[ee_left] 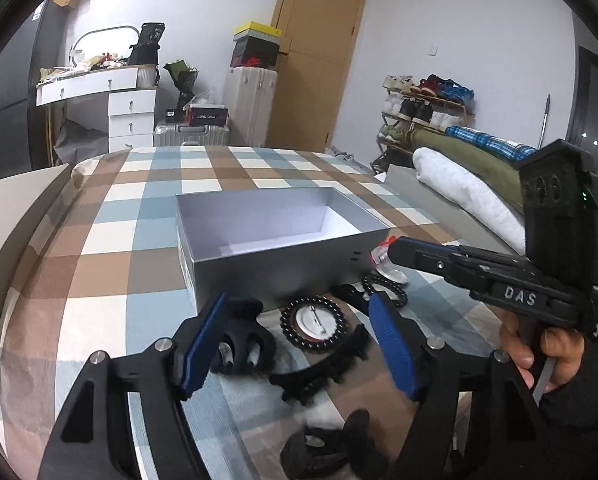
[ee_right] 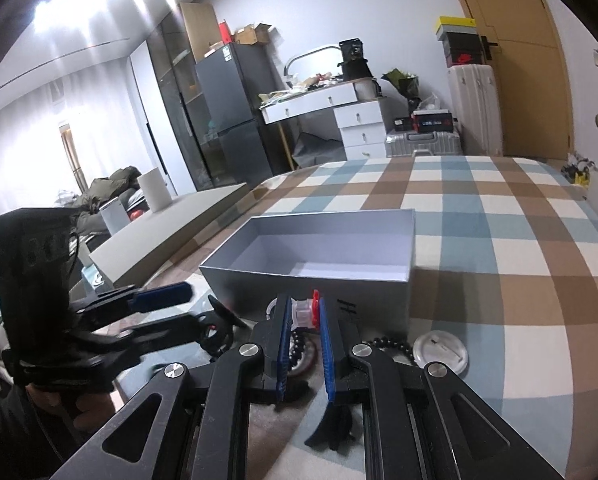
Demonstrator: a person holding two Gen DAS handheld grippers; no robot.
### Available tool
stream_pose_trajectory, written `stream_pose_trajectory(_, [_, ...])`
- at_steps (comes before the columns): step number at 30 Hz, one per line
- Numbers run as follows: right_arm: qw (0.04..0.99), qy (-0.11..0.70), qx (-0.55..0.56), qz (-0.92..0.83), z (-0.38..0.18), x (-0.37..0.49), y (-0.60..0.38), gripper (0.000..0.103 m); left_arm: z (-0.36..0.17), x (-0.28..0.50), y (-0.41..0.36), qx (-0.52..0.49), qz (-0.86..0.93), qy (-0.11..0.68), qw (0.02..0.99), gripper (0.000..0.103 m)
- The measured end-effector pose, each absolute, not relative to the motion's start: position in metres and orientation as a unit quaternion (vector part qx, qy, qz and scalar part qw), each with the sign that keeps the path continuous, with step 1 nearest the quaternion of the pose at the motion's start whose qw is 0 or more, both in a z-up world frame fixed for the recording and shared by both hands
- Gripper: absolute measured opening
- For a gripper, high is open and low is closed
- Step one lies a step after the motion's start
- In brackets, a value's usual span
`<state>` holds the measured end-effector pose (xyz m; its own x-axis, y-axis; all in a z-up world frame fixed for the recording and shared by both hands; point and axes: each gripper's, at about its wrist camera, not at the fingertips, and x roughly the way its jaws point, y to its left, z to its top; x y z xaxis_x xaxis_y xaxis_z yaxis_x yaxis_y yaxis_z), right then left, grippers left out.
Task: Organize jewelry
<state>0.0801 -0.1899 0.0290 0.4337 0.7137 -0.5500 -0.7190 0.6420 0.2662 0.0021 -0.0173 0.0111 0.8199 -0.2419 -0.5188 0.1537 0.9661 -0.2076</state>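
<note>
In my left wrist view, the open box (ee_left: 275,236) sits in the middle of the frame on the bed (ee_left: 99,264). Just before its near wall, lower centre, lies a round badge (ee_left: 314,322) inside a bead bracelet (ee_left: 289,330). To the left of it lies a hair clip (ee_left: 243,344), and below it a second clip (ee_left: 323,368). Another bracelet (ee_left: 387,290) lies to the right, near the box corner. My right hand-held gripper (ee_left: 383,254) enters from the right edge, touching nothing on the bed. In my right wrist view, a second badge (ee_right: 441,350) lies at lower right, before the box (ee_right: 319,280).
</note>
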Motion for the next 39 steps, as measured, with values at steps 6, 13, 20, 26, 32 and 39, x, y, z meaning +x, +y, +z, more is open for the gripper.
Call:
stream_pose_trajectory(6, [0.847,0.319,0.005,0.425,0.033,0.08,-0.197,0.013,0.004,0.011,-0.015,-0.074,-0.089,0.295,0.948,0.068])
stream_pose_trajectory(13, [0.844,0.319,0.002,0.432,0.033,0.079,-0.194,0.013,-0.01,0.028,-0.006,-0.08,-0.045,0.348,0.933,0.068])
stream_pose_trajectory(20, [0.842,0.32,-0.001,0.435,0.032,0.079,-0.191,0.013,-0.013,0.024,-0.009,-0.052,-0.026,0.348,0.935,0.034])
stream_pose_trajectory(26, [0.843,0.317,-0.001,0.436,0.032,0.079,-0.191,0.013,-0.009,0.02,-0.01,-0.041,-0.034,0.335,0.941,0.027])
stream_pose_trajectory(32, [0.841,0.317,-0.003,0.439,0.031,0.078,-0.189,0.013,-0.003,0.017,-0.014,-0.036,-0.04,0.321,0.946,0.027])
stream_pose_trajectory(39, [0.843,0.311,0.004,0.438,0.035,0.08,-0.192,0.013,0.014,0.011,-0.01,-0.051,-0.048,0.281,0.957,0.027])
